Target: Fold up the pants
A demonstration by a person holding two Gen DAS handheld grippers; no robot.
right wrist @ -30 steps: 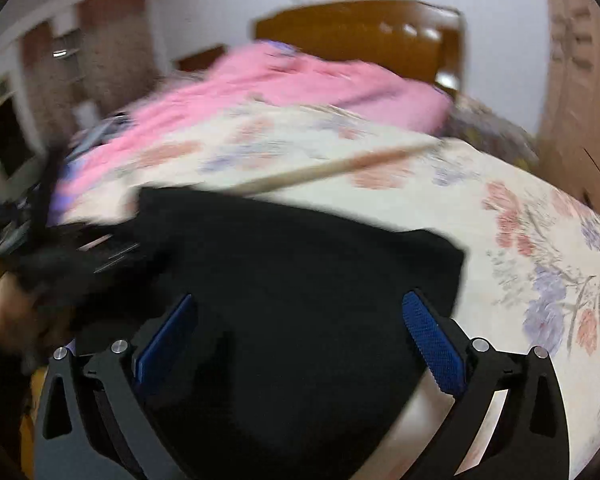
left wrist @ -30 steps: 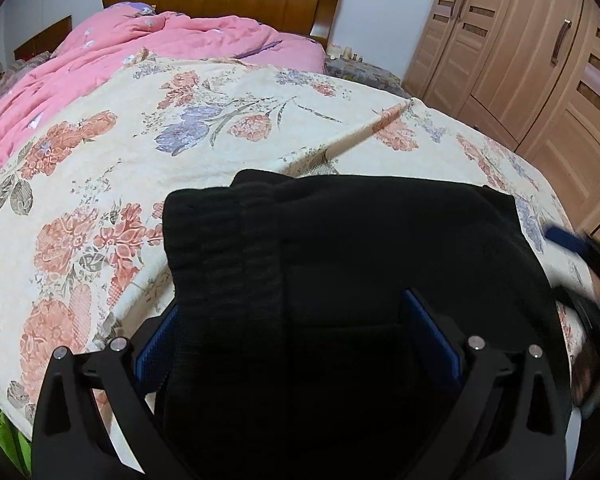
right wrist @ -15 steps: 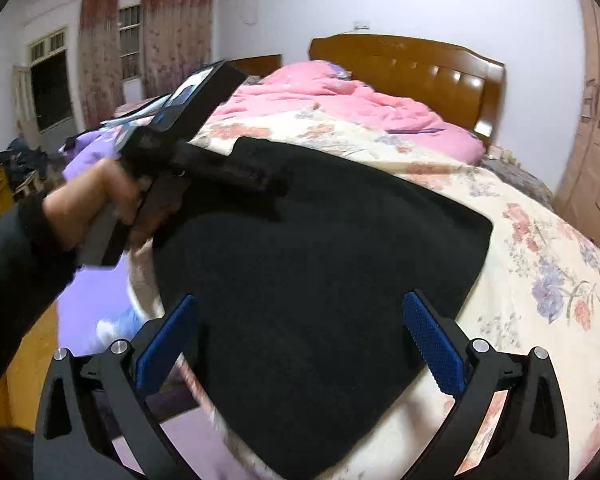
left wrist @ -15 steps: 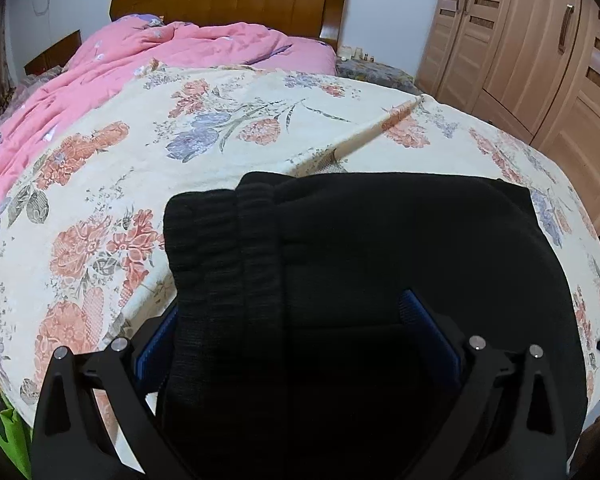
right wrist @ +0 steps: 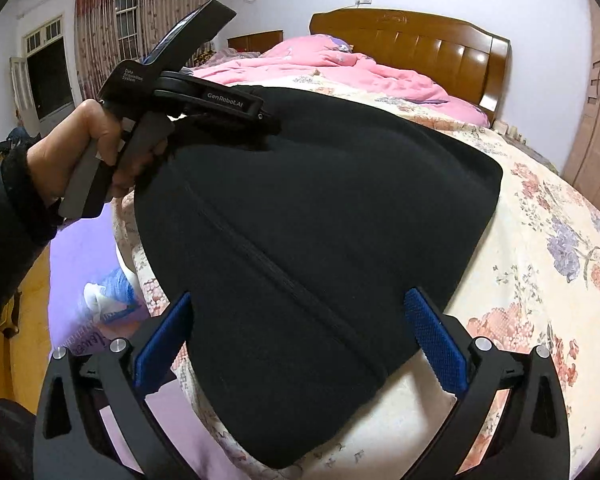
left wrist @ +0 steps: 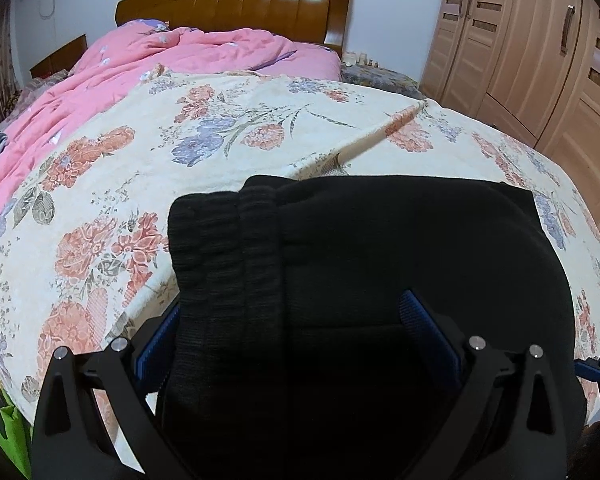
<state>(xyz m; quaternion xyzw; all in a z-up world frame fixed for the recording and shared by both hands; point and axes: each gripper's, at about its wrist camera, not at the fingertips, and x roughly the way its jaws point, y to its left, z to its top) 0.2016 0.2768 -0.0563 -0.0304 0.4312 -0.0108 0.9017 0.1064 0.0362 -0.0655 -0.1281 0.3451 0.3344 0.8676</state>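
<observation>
The black pants (left wrist: 380, 280) lie folded into a compact stack near the foot edge of the bed (left wrist: 160, 152), the ribbed waistband (left wrist: 224, 248) on top at the left end. In the left wrist view the stack fills the space between and ahead of the left gripper (left wrist: 296, 332) fingers, which are spread wide, one pad (left wrist: 156, 344) just beside the waistband edge, the other (left wrist: 428, 328) over the dark cloth; they pinch nothing.

Over the last second the right gripper (right wrist: 300, 332) has pulled back from the blur of its move and now looks down the stack from the right end, a seam running between its spread fingers (right wrist: 436, 336). It grips nothing either. In that view a hand (right wrist: 96, 148) holds the left tool's handle, its front end resting at the far left top of the pants. The cloth itself has kept its shape across the 3 moments.

So the fold looks finished or nearly so: both tools are free and the stack lies flat on the flowered bedspread (right wrist: 540, 280). What seems left is a pat or squaring of the edges. Beyond the fingers lie the pink quilt (left wrist: 140, 64), the headboard (left wrist: 236, 4) and, to the right, the wardrobe (left wrist: 520, 40).
</observation>
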